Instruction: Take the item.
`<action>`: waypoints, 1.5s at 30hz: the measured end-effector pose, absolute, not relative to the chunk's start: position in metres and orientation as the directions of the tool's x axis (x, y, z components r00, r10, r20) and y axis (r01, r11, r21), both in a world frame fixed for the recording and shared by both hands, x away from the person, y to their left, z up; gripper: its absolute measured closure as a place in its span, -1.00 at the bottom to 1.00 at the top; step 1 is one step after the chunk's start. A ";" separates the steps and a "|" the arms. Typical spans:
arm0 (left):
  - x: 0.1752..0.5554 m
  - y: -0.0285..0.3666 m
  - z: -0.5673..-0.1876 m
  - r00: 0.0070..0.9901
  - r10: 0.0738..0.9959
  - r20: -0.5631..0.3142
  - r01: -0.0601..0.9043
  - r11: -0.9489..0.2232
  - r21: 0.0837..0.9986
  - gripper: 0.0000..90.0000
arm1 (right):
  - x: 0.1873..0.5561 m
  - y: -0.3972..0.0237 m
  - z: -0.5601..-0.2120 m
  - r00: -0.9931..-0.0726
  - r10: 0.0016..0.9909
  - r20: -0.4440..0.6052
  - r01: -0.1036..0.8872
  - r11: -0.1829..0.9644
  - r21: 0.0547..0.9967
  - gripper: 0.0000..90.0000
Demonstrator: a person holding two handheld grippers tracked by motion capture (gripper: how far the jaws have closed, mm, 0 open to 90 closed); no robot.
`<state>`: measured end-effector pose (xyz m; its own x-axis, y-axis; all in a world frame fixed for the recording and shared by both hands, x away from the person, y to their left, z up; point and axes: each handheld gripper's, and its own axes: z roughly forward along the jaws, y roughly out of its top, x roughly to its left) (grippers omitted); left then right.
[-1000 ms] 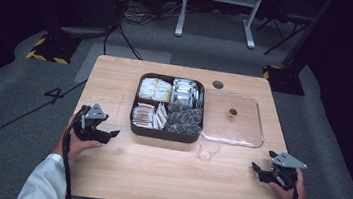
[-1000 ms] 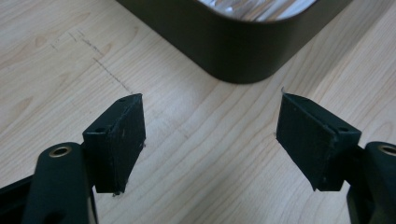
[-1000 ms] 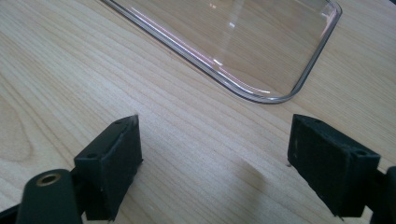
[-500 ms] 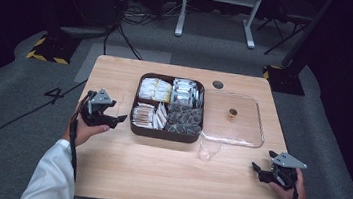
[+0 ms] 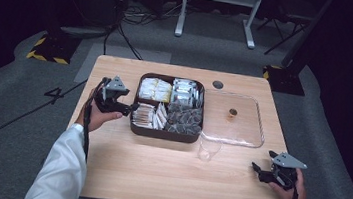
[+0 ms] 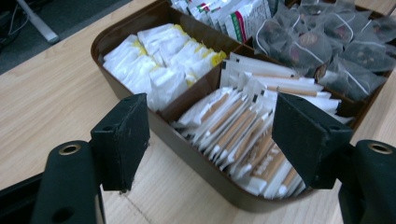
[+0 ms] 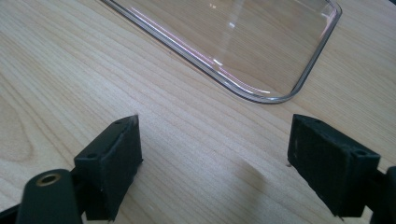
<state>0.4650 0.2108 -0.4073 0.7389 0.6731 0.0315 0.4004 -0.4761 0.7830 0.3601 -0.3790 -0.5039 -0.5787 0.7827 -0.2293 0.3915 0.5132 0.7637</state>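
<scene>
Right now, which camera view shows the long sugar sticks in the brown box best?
The left gripper view: the sugar sticks lie close between its open jaws. The high view shows them small in the brown box. The right gripper view faces the clear lid.

Bare table [image 5: 156, 172] lies open along the near edge, between the left gripper [image 5: 130, 108] and right gripper [image 5: 257, 169]. The brown tray [image 5: 163, 134] of packets blocks the middle, the clear lid [image 5: 256, 136] lies just to its right, and a small clear cup [image 5: 208, 149] stands just before both.
</scene>
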 end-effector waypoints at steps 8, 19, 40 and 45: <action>0.488 0.194 -0.405 0.751 0.659 0.043 0.394 -0.500 0.771 -0.30 | 0.360 -0.379 -0.504 -0.579 0.783 -0.229 0.392 0.513 0.763 -0.60; 0.518 0.173 -0.412 0.767 0.640 0.042 0.408 -0.537 0.738 -0.25 | 0.360 -0.379 -0.504 -0.580 0.782 -0.231 0.391 0.515 0.763 -0.60; 0.557 0.166 -0.443 0.708 0.703 0.068 0.496 -0.563 0.661 -0.11 | 0.359 -0.379 -0.504 -0.582 0.779 -0.234 0.386 0.518 0.763 -0.60; 0.558 0.164 -0.446 0.706 0.705 0.072 0.504 -0.571 0.648 0.20 | 0.359 -0.379 -0.504 -0.582 0.779 -0.234 0.386 0.518 0.763 -0.60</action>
<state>0.5578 0.1644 -0.4461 0.7060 0.7045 0.0722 0.5039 -0.5713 0.6478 0.3594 -0.3787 -0.5039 -0.5823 0.7787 -0.2338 0.3862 0.5180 0.7632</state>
